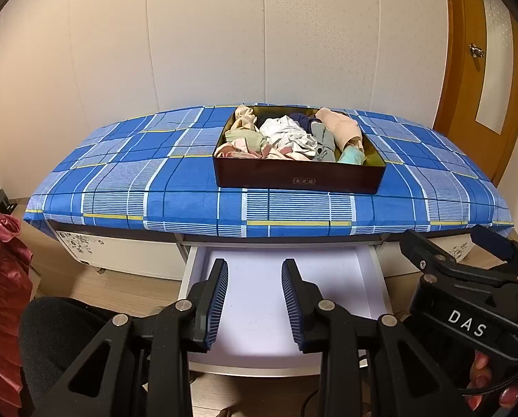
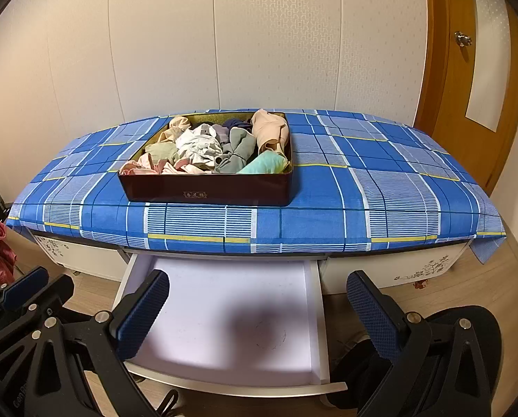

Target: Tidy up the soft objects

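A dark box [image 1: 293, 180] [image 2: 207, 191] stands on the blue plaid cloth, filled with several crumpled soft garments [image 1: 286, 135] [image 2: 200, 146] in white, pink, beige, grey and mint. Below the table edge a white drawer [image 1: 332, 271] [image 2: 224, 312] is pulled out and holds nothing. My left gripper [image 1: 255, 267] hovers over the drawer, its jaws a narrow gap apart with nothing between them. My right gripper [image 2: 259, 279] hangs above the same drawer, wide open and holding nothing. Both are well short of the box.
The plaid cloth [image 1: 155, 201] [image 2: 380, 191] covers the whole tabletop. A red garment [image 1: 2, 264] hangs at the left. A wooden door [image 2: 467, 104] stands at the right. A hand [image 1: 484, 378] holds the right gripper's body. Something black [image 2: 474, 333] sits low at the right.
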Demonstrator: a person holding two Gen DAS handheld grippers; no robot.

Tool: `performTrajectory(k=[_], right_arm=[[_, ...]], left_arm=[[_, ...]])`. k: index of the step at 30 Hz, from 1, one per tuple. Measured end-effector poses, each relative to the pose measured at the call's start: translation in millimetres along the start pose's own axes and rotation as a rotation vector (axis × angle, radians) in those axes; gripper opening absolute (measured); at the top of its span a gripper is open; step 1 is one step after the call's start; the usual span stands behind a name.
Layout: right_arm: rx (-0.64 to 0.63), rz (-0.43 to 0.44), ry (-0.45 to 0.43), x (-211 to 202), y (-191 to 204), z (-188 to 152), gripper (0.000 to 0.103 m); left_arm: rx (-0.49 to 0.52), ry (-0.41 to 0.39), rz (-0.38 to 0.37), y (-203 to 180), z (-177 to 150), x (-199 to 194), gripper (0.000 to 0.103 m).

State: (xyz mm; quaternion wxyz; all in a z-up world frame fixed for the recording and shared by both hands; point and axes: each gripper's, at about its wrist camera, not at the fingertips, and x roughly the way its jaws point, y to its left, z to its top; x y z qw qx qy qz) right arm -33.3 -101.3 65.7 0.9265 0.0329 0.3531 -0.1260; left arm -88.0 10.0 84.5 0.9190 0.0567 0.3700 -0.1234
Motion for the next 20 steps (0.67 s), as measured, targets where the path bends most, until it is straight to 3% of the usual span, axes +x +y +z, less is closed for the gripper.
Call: performTrajectory(k=[20], right_arm=[[0.008, 0.002, 0.009, 4.5, -2.1, -1.4, 0.103]], left_arm=[[-0.017, 0.012, -0.023, 0.6, -0.1, 4.6, 0.032]])
